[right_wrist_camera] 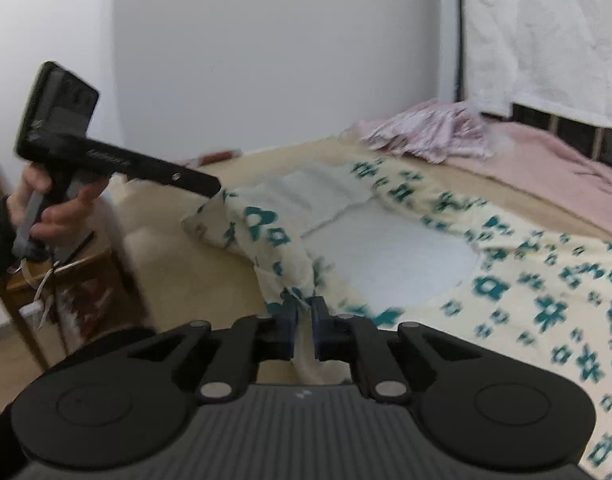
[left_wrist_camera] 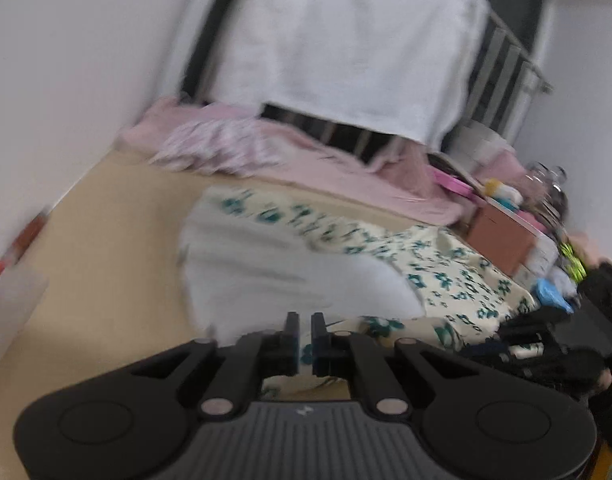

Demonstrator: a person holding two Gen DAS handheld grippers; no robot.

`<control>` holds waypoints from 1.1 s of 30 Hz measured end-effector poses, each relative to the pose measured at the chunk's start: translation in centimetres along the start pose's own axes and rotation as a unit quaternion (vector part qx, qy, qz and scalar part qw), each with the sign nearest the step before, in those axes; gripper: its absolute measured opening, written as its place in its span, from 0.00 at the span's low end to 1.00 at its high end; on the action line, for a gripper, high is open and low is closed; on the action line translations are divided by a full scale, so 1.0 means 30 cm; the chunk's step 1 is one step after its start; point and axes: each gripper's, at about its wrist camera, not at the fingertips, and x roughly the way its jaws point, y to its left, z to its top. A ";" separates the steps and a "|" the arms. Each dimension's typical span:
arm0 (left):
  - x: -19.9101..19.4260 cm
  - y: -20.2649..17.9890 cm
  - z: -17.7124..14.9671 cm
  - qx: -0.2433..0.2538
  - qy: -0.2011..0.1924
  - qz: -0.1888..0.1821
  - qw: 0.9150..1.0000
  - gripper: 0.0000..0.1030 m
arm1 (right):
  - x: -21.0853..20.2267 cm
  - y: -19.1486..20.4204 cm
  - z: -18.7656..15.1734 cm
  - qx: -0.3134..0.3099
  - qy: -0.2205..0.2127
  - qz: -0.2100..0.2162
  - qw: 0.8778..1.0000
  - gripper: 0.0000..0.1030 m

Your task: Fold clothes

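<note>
A cream garment with teal flowers point(left_wrist_camera: 446, 276) point(right_wrist_camera: 526, 264) lies spread on the bed, its white lining point(left_wrist_camera: 273, 272) point(right_wrist_camera: 390, 256) turned up. My left gripper point(left_wrist_camera: 304, 322) is shut on the garment's edge; it also shows in the right wrist view point(right_wrist_camera: 209, 186), holding a lifted corner. My right gripper point(right_wrist_camera: 304, 306) is shut on another raised fold of the same garment. In the left wrist view it is only a dark blurred shape at the right edge point(left_wrist_camera: 546, 340).
A tan bedsheet point(left_wrist_camera: 117, 240) covers the mattress. A pink blanket point(left_wrist_camera: 346, 172) and a striped pink cloth point(right_wrist_camera: 434, 132) lie along the far side. A white towel point(left_wrist_camera: 346, 40) hangs over the rail. A cluttered side table point(left_wrist_camera: 518, 224) and a wooden stand point(right_wrist_camera: 65, 292) flank the bed.
</note>
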 end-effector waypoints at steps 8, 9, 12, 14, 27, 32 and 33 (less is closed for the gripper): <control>0.084 -0.309 -0.039 0.117 -0.004 -0.100 0.988 0.46 | -0.178 -0.006 -0.066 0.015 -0.031 -0.037 0.999 0.35; 0.121 -0.322 -0.050 0.132 0.006 -0.090 0.987 0.46 | -0.231 -0.020 -0.083 0.014 -0.044 -0.065 0.997 0.46; 0.228 -0.308 -0.068 0.116 0.051 -0.052 0.991 0.39 | -0.357 -0.115 -0.143 0.042 -0.035 -0.162 0.985 0.46; 0.239 -0.281 -0.067 0.090 0.051 -0.047 0.994 0.31 | -0.409 -0.203 -0.206 0.068 -0.002 -0.235 0.970 0.45; 0.127 -0.275 -0.079 0.115 0.021 -0.059 0.991 0.71 | -0.631 -0.286 -0.351 0.123 -0.033 -0.203 0.971 0.63; 0.199 -0.293 -0.072 0.138 0.045 -0.030 0.989 0.63 | -0.575 -0.295 -0.352 0.095 -0.010 -0.215 0.972 0.60; 0.211 -0.291 -0.069 0.135 0.046 -0.017 0.990 0.47 | -0.571 -0.304 -0.347 0.101 -0.013 -0.227 0.968 0.51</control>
